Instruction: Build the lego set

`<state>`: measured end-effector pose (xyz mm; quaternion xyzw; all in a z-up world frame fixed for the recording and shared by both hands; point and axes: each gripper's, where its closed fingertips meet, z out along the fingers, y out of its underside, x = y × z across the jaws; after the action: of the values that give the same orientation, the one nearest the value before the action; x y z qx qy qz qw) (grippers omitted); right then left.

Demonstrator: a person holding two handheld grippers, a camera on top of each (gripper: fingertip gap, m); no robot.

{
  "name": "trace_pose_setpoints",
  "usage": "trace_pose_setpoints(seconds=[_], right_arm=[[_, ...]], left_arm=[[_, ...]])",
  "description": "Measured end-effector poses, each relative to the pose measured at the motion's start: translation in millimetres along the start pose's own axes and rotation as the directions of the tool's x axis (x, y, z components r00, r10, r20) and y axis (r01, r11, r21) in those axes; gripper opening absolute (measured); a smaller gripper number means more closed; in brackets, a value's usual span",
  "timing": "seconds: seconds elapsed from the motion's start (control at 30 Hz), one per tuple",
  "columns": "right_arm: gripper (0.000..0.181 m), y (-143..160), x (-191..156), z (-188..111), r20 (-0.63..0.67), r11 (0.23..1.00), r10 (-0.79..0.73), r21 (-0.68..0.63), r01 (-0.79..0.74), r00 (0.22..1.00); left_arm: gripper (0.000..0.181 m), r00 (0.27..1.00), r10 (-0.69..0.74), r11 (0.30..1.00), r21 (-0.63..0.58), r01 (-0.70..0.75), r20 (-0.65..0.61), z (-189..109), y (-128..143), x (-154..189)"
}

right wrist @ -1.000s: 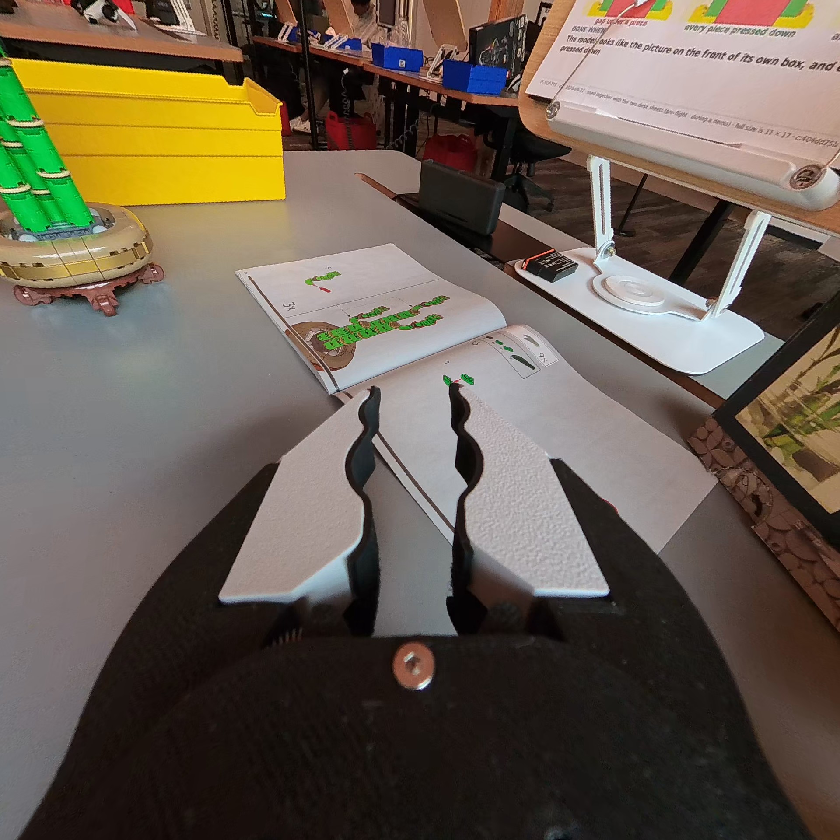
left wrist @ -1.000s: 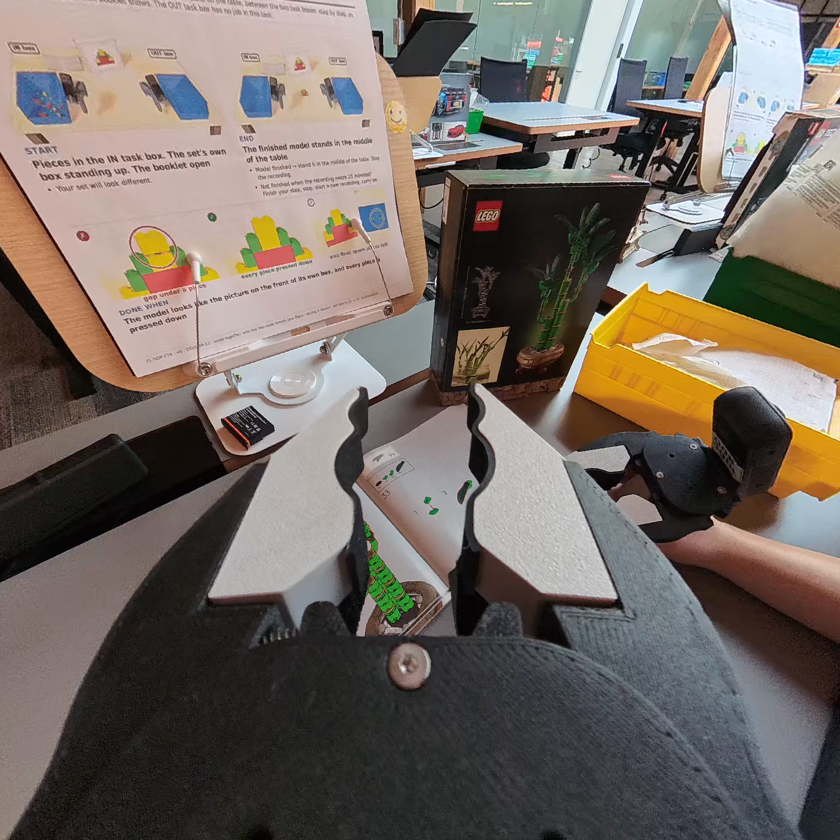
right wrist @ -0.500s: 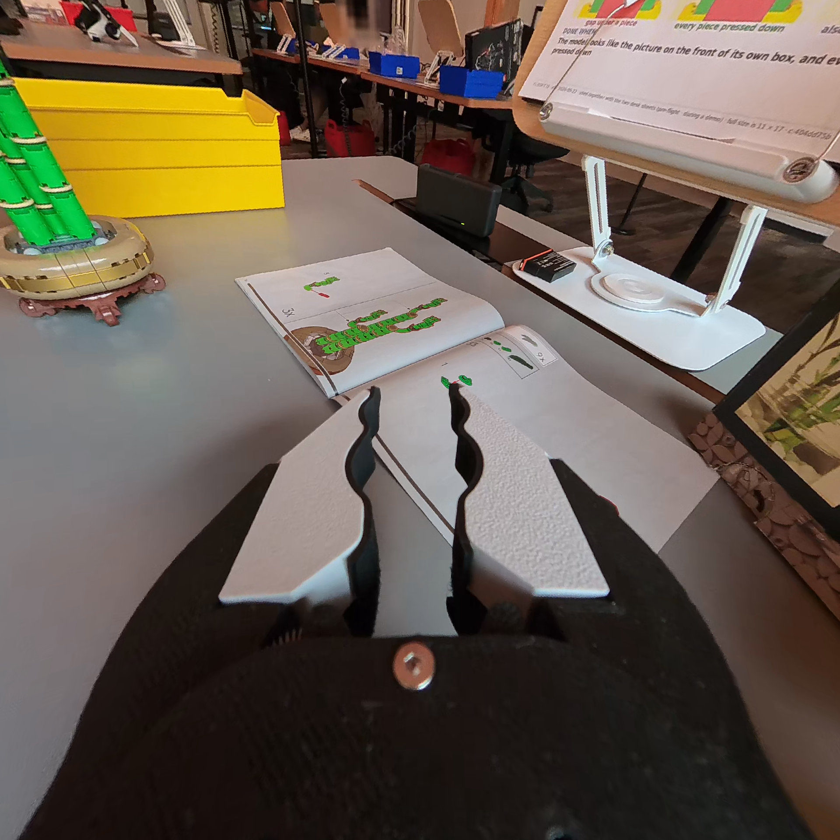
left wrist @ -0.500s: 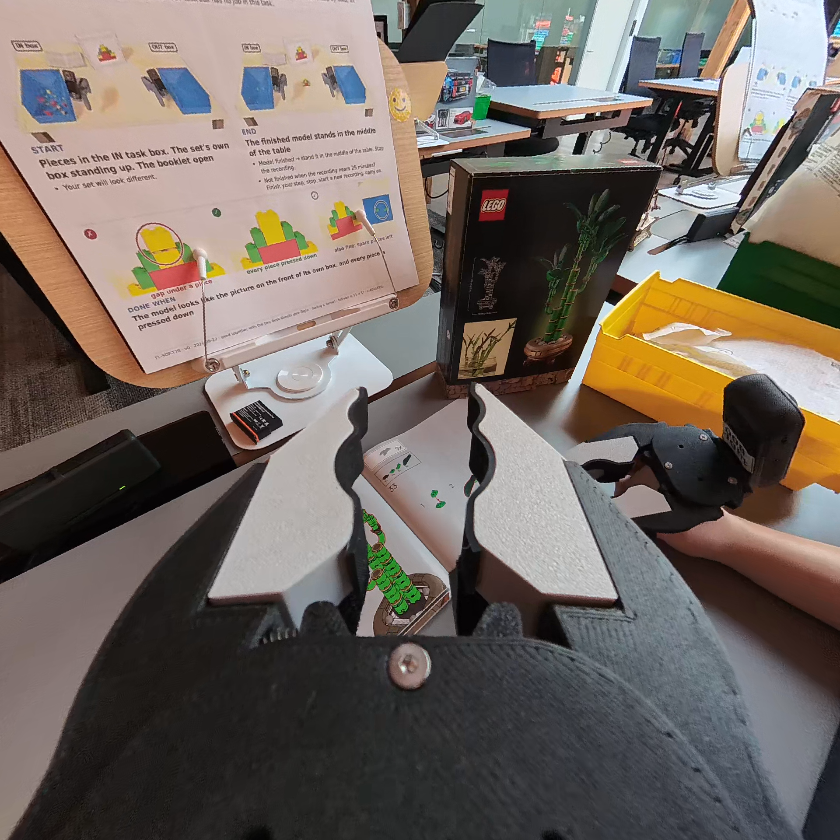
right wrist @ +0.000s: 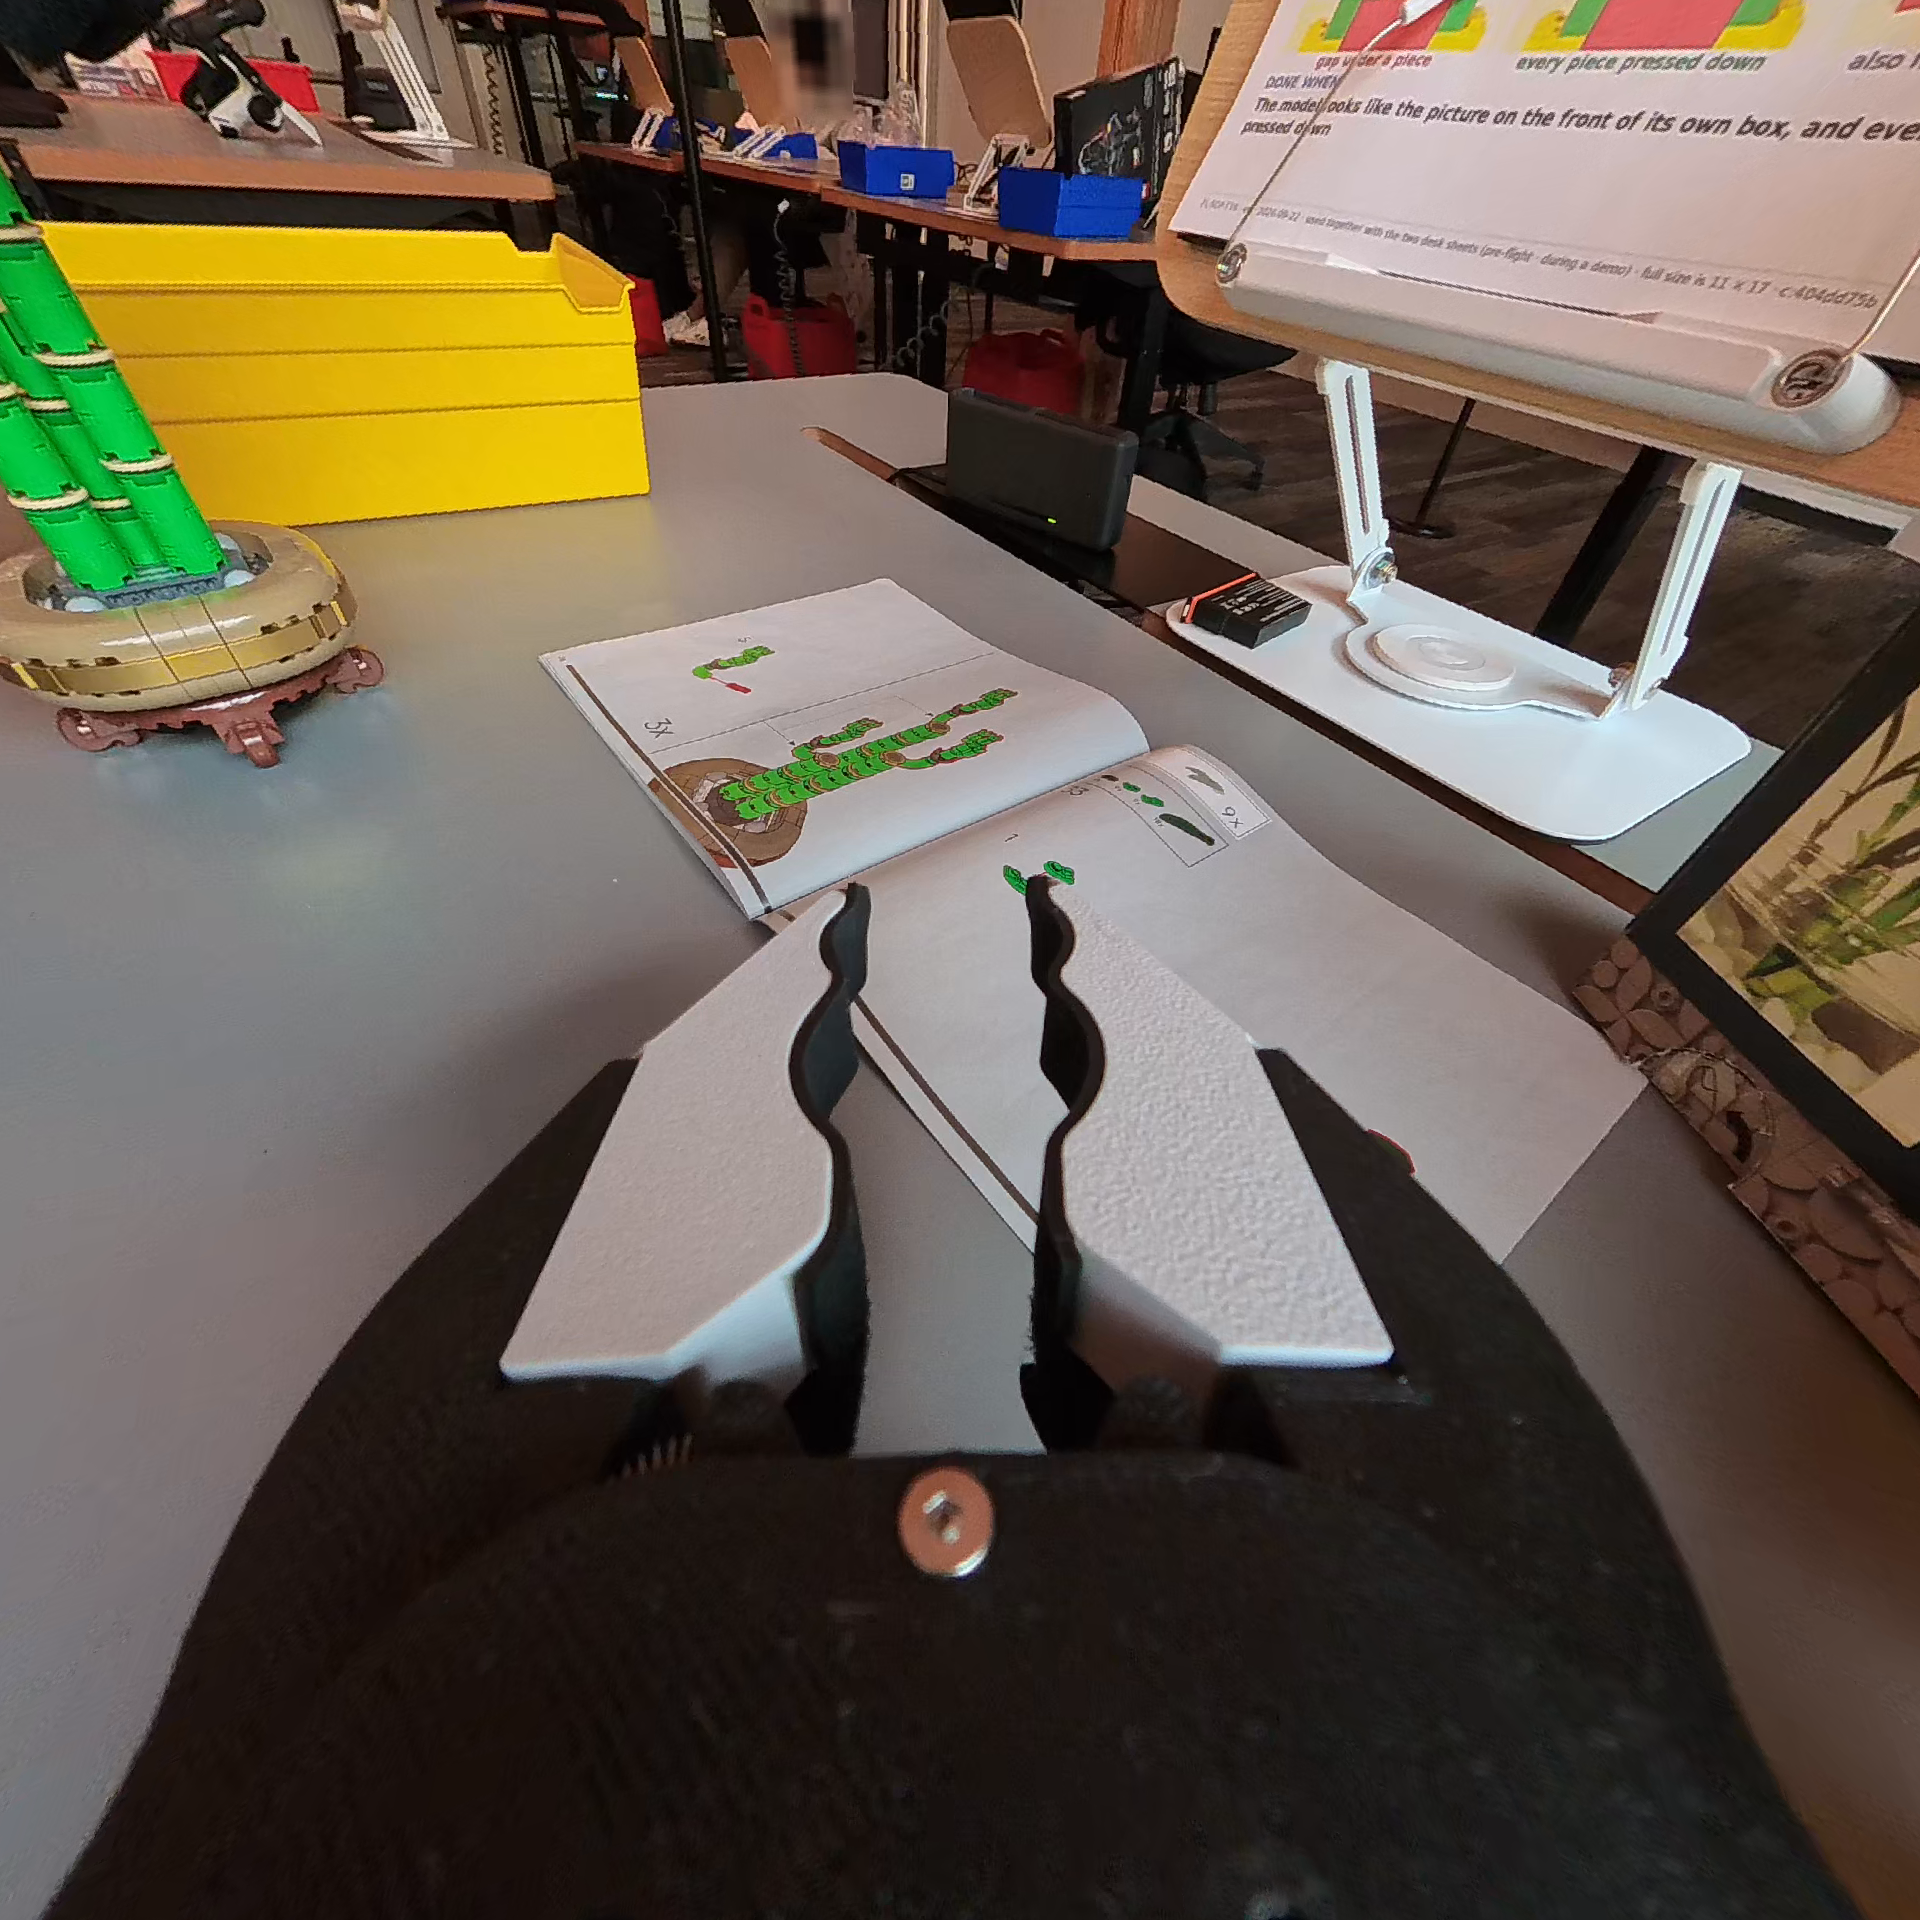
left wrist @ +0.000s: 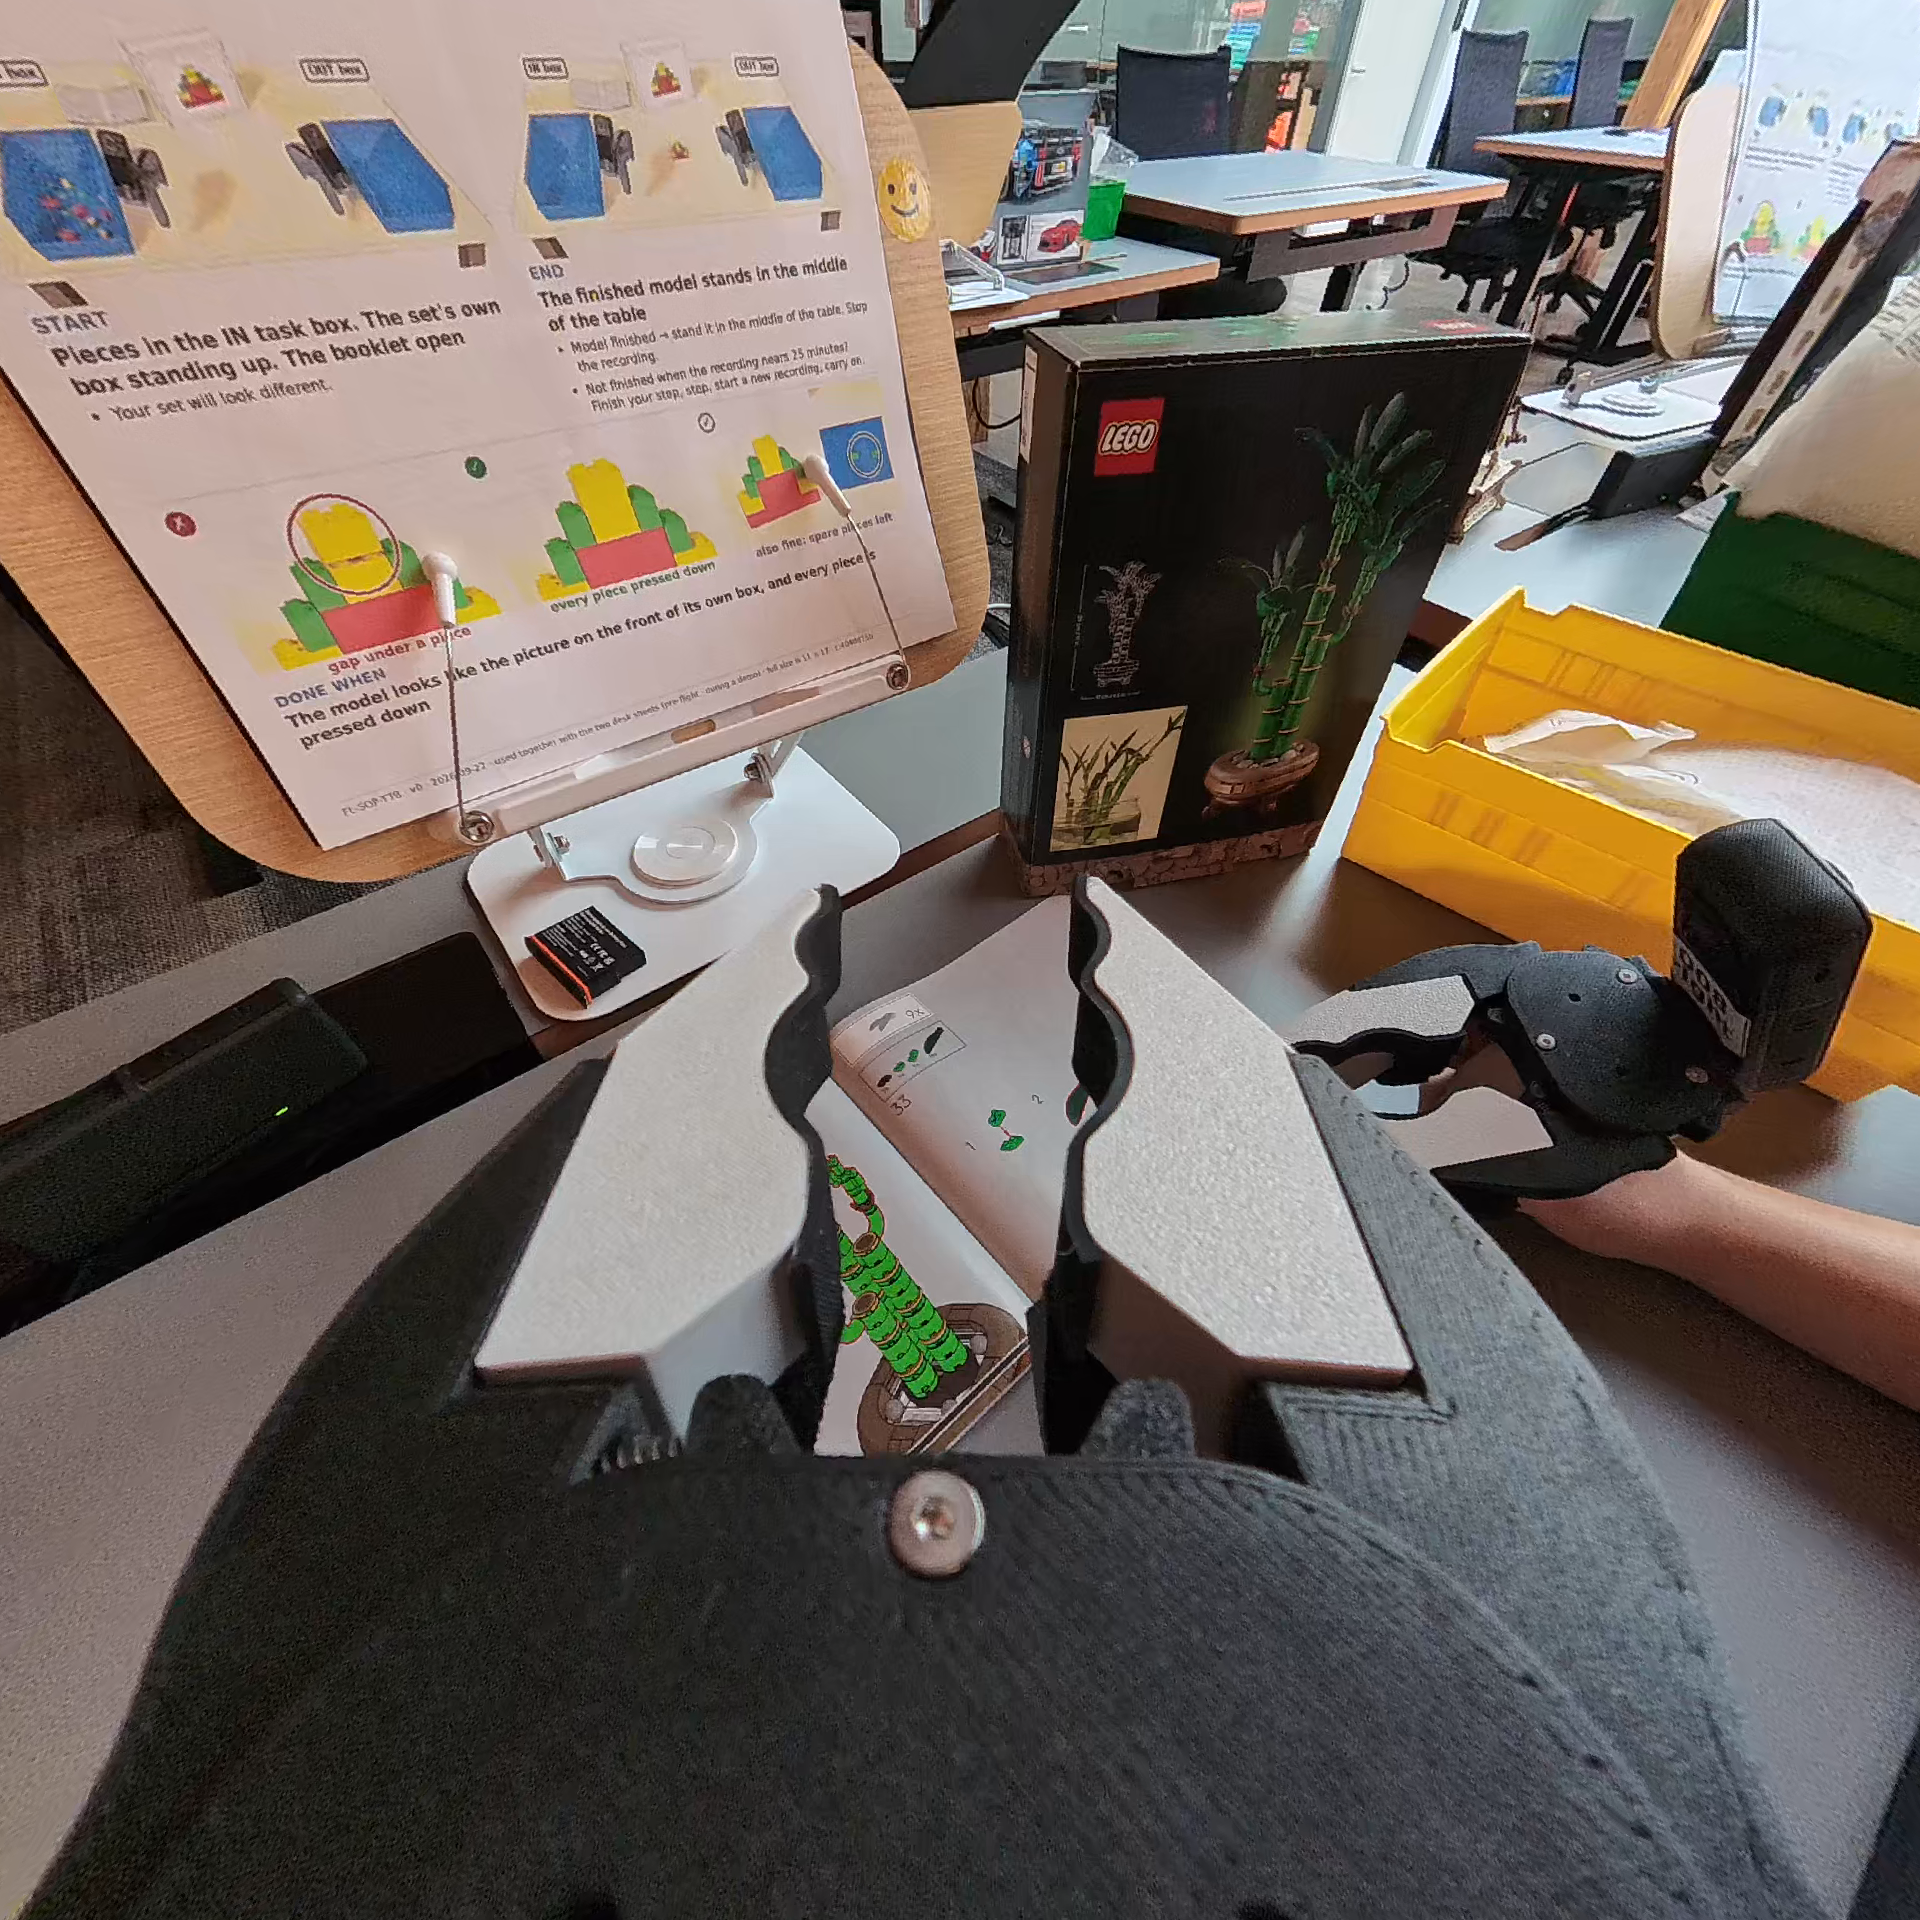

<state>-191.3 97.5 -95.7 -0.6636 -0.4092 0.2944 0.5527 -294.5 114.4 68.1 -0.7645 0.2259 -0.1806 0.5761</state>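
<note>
The open instruction booklet [right wrist: 883,727] lies flat on the grey table; it also shows between my left fingers in the left wrist view [left wrist: 935,1122]. The partly built bamboo model [right wrist: 125,561], green stalks in a tan pot on a brown stand, stands at the far left of the right wrist view. My left gripper [left wrist: 951,914] is open and empty above the booklet. My right gripper [right wrist: 945,899] is open and empty, low over the booklet's near edge; it also shows in the left wrist view [left wrist: 1382,1049], resting on the table.
The set's black box [left wrist: 1247,603] stands upright behind the booklet. A yellow bin [left wrist: 1621,810] with paper bags sits at right, another yellow bin [right wrist: 364,364] behind the model. A white stand [left wrist: 675,852] holds an instruction sheet, with a small black battery [left wrist: 582,951] on its base. There is about 20 centimetres between the tips of the two grippers.
My left gripper has drawn back and risen a little, so the box and stand look lower and smaller. My right gripper has barely moved. Both stay open.
</note>
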Motion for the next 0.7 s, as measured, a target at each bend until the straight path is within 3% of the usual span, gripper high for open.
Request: trace_pose_setpoints(seconds=[0.33,0.5,0.7], right_arm=[[0.03,0.6,-1.1,0.6,0.002,1.0,-0.007,-0.006,0.007,1.0],[0.03,0.0,0.1,0.1,0.003,1.0,0.006,-0.001,-0.006,1.0],[0.03,-1.4,2.2,-1.1,0.001,1.0,0.025,0.012,-0.025,1.0]], left_arm=[[0.043,0.998,0.001,1.0,-0.009,-0.002,-0.063,7.9,2.2,21.5],[0.034,0.941,-0.04,0.999,-0.003,0.041,-0.335,18.6,2.4,96.7],[0.029,0.853,-0.047,0.999,-0.01,0.049,-0.52,20.2,8.6,165.8]])
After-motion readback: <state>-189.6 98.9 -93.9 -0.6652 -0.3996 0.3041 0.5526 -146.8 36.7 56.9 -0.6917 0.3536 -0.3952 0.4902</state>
